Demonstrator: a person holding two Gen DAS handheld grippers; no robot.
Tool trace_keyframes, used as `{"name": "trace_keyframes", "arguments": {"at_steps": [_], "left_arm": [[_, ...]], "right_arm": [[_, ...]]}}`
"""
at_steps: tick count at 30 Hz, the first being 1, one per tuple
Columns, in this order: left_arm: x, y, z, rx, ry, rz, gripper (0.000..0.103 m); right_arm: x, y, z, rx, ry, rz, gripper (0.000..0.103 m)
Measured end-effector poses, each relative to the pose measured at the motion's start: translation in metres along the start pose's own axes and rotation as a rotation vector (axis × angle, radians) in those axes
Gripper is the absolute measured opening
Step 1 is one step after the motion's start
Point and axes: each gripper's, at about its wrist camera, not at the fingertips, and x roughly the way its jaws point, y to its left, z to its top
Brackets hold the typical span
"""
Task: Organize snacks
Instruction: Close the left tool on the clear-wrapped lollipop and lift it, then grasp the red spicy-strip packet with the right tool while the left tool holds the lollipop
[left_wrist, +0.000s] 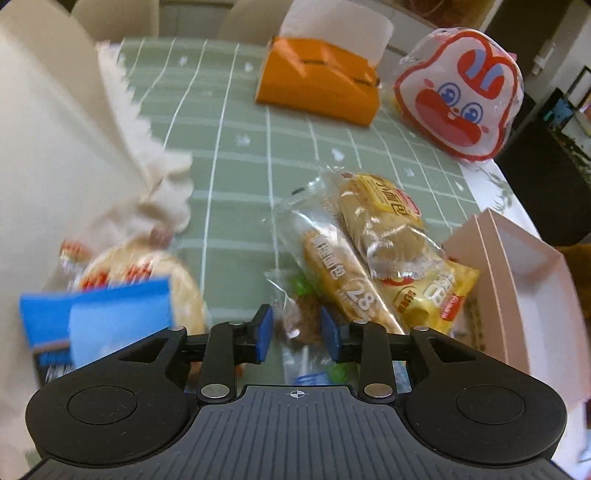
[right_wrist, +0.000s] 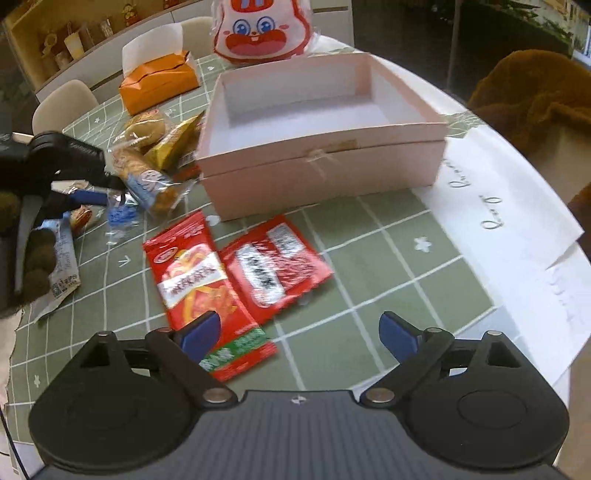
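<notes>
Green checked tablecloth (right_wrist: 369, 229), open pink box (right_wrist: 325, 147) bare inside, both tools (left_wrist: 296, 334) (right_wrist: 299, 332) released.

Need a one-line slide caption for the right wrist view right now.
Open right claw hovers over two red snack packets in front of the empty pink box.

home dining room – tablecloth (left_wrist: 229, 155), chairs (right_wrist: 62, 105), shelf (right_wrist: 55, 40)
</notes>
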Motion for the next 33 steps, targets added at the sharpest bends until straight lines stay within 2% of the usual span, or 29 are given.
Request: {"name": "trace_keyframes", "arguments": {"at_steps": [3,5,8,10,12,15,23,27,33], "left_arm": [[0.008,-0.015,-0.002,0.126,-0.055,0.027,0.041],[0.009,-0.021,-0.008,0.225,-0.068,0.016,0.039],[0.005,-0.032,-0.03,0.448,-0.093,0.041,0.038],[-0.003,-0.031,-0.04,0.51,-0.08,0.0,0.039],[-0.011,-0.024,-0.046,0.492,-0.036,-0.049,0.037],[-0.024,-0.019,-0.059,0.488,-0.004,-0.082,0.037],[-0.063,-0.007,-0.106,0.448,0.102,-0.204,0.037],[-0.074,0.003,-0.115,0.441,0.122,-0.222,0.037],[-0.078,0.02,-0.116,0.466,0.11,-0.218,0.037]], "right_arm": [[-0.001,-0.014,0.001,0.008,0.003,0.002,0.096],[0.001,-0.02,0.001,0.012,0.006,0.002,0.096],[0.004,-0.029,0.001,0.011,0.005,0.011,0.096],[0.005,-0.031,0.003,0.001,-0.004,0.022,0.096],[0.007,-0.031,0.004,-0.017,-0.021,0.035,0.097],[0.012,-0.027,0.007,-0.031,-0.031,0.058,0.098],[0.022,-0.007,0.009,-0.021,-0.005,0.094,0.101],[0.021,0.011,0.007,-0.016,0.006,0.135,0.101],[0.026,0.046,0.001,-0.049,-0.005,0.095,0.103]]}}
